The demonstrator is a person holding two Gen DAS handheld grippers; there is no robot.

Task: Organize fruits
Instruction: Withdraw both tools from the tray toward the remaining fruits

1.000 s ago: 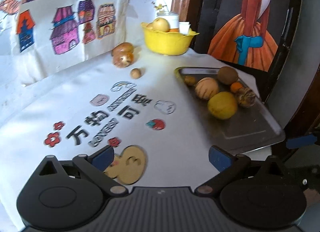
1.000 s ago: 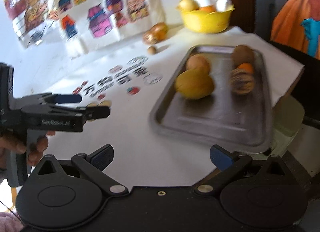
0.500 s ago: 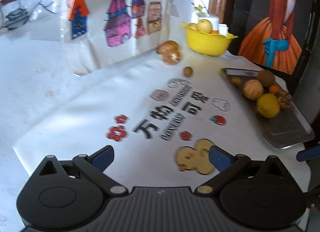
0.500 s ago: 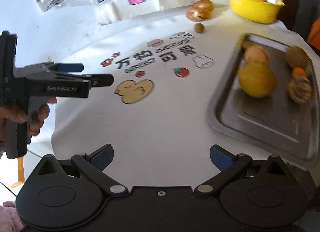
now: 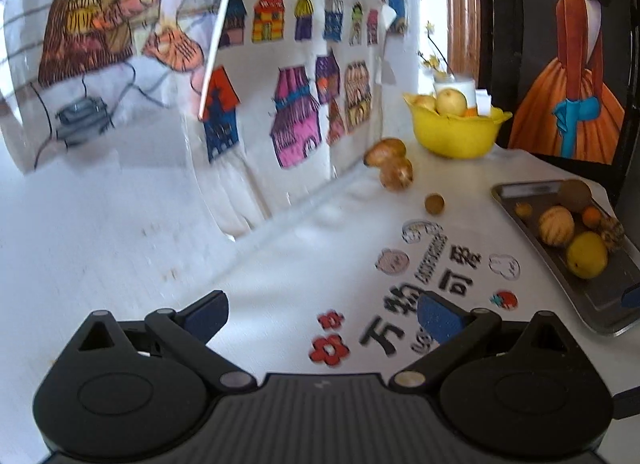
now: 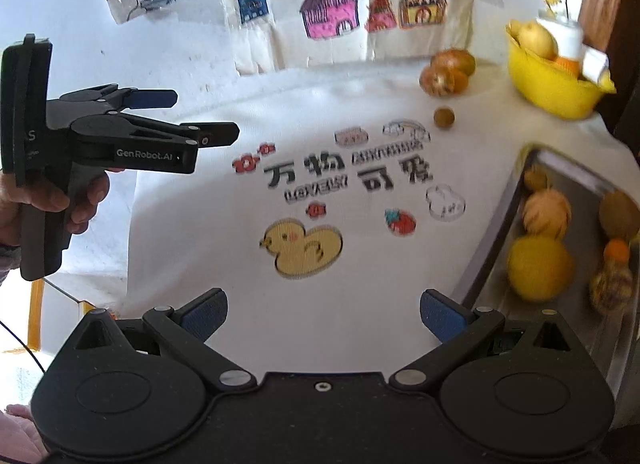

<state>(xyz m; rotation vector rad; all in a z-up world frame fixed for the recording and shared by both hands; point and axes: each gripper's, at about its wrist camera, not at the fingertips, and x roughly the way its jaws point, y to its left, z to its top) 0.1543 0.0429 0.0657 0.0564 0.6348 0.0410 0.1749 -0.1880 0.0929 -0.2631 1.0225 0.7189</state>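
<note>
Left wrist view: the left gripper (image 5: 322,314) hangs over the white printed tablecloth (image 5: 280,264), blue-padded fingers spread wide, nothing between them. Fruits sit on the grey metal tray (image 5: 600,304) at far right, its corner cut off by the frame. The yellow plastic bowl (image 5: 460,136) holds more fruit, partly hidden behind its rim.

Right wrist view: the right gripper (image 6: 322,314) is splayed open too, empty. The tray's fruits are blurred; a small brown round fruit (image 6: 444,117) lies loose on the cloth.
</note>
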